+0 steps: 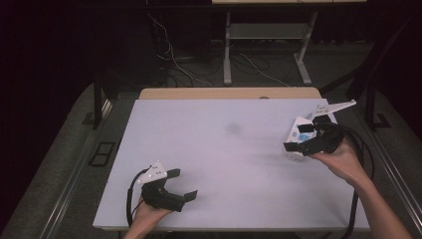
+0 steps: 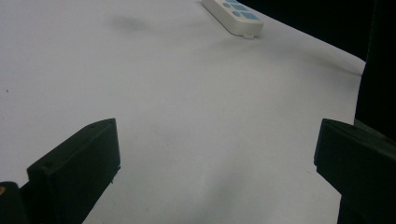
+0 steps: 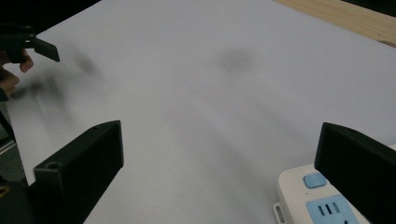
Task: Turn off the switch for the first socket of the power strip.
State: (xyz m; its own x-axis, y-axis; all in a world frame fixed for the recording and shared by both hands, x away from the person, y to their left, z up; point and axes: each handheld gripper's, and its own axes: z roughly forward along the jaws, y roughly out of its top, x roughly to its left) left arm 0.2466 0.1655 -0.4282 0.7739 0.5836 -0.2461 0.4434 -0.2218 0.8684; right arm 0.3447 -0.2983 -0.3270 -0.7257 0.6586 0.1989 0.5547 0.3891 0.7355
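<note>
A white power strip (image 1: 295,133) with blue sockets lies at the right side of the white board (image 1: 219,159). My right gripper (image 1: 298,137) hovers over it, open, jaws spread across the strip's near end. In the right gripper view the strip's end (image 3: 317,200) sits low at the right, beside the right jaw, and the gripper (image 3: 219,135) holds nothing. My left gripper (image 1: 184,184) rests open near the board's front left. In the left gripper view, bare board lies between the wide jaws of the gripper (image 2: 215,135), and the strip (image 2: 233,14) is far off.
The board lies on a wooden table (image 1: 229,93) whose edge shows at the back. A faint dark smudge (image 1: 233,128) marks the board's middle. Table legs and cables (image 1: 226,55) stand on the floor beyond. The left gripper (image 3: 28,44) appears far off in the right gripper view.
</note>
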